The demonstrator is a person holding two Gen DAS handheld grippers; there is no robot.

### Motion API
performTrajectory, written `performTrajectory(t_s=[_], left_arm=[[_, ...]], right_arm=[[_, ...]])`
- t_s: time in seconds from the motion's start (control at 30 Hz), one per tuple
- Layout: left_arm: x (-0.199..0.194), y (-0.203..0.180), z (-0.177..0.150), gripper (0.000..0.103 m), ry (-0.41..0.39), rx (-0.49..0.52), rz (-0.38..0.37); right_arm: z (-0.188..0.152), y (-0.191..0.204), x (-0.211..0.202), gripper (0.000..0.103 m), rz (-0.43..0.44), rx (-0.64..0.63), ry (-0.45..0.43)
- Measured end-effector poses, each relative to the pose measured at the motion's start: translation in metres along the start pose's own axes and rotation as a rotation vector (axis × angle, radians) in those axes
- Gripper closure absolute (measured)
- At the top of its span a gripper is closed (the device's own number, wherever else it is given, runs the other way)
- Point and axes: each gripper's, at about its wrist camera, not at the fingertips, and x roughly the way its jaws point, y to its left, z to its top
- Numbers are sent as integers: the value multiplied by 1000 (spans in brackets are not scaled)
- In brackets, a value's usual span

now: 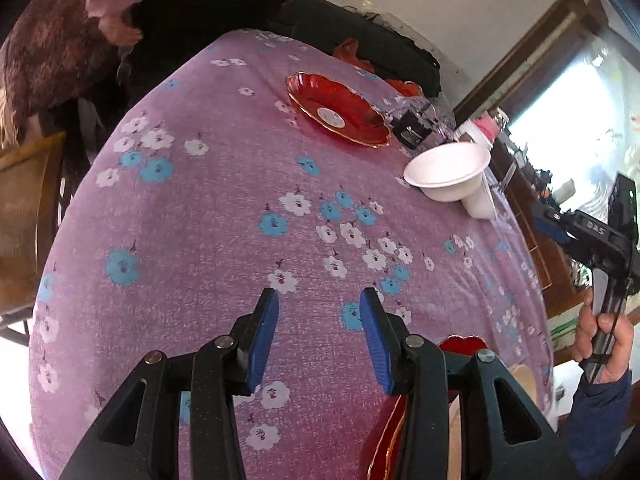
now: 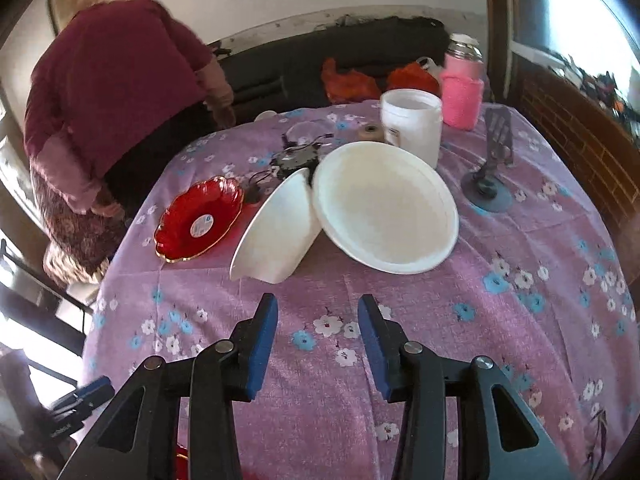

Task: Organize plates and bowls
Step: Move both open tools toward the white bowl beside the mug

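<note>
While tilted, one white bowl (image 2: 276,232) (one red plate (image 2: 200,220)).

one red plate (image 2: 199,220), one white plate (image 2: 386,208), one white bowl (image 2: 276,232), one white jar (image 2: 412,124)

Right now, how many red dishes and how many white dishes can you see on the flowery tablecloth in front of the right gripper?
Red dishes: 1, the red plate with the gold rim.
White dishes: 2, the white bowl tipped on its side and the white plate beside it.
Total: 3 dishes.
</note>
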Motion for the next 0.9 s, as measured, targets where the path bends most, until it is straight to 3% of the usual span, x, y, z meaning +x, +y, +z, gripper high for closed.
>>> performTrajectory(t_s=[0.23, 0.43, 0.47, 0.57, 0.63, 0.67, 0.7, 0.73, 0.83, 0.87, 0.9], left_arm=[[-24, -9, -5, 62, -47, 46, -34], [-45, -12, -14, 62, -90, 73, -48], [-50, -12, -17, 62, -97, 77, -51], [-67, -3, -23, 62, -134, 66, -22], [-83, 8, -24, 62, -159, 41, -25], [-91, 12, -25, 62, -178, 40, -13], [-99, 15, -26, 62, -199, 40, 10], [-103, 18, -27, 62, -211, 39, 23], [-104, 24, -29, 62, -202, 39, 27], [-101, 23, -30, 62, -195, 40, 30], [-97, 22, -30, 62, -184, 45, 27]], right_arm=[[3, -4, -78, 58, -100, 63, -110], [17, 64, -143, 58, -105, -42, -255], [18, 77, -151, 58, -85, -57, -269], [30, 103, -179, 58, 108, 1, -285], [36, 118, -194, 57, 153, -11, -304], [40, 127, -199, 51, 152, -34, -319], [42, 134, -198, 36, 129, -49, -320], [43, 139, -192, 31, 106, -59, -309], [44, 136, -149, 30, 34, -67, -226], [43, 130, -123, 32, 7, -58, -175], [44, 124, -102, 42, -9, -49, -128]])
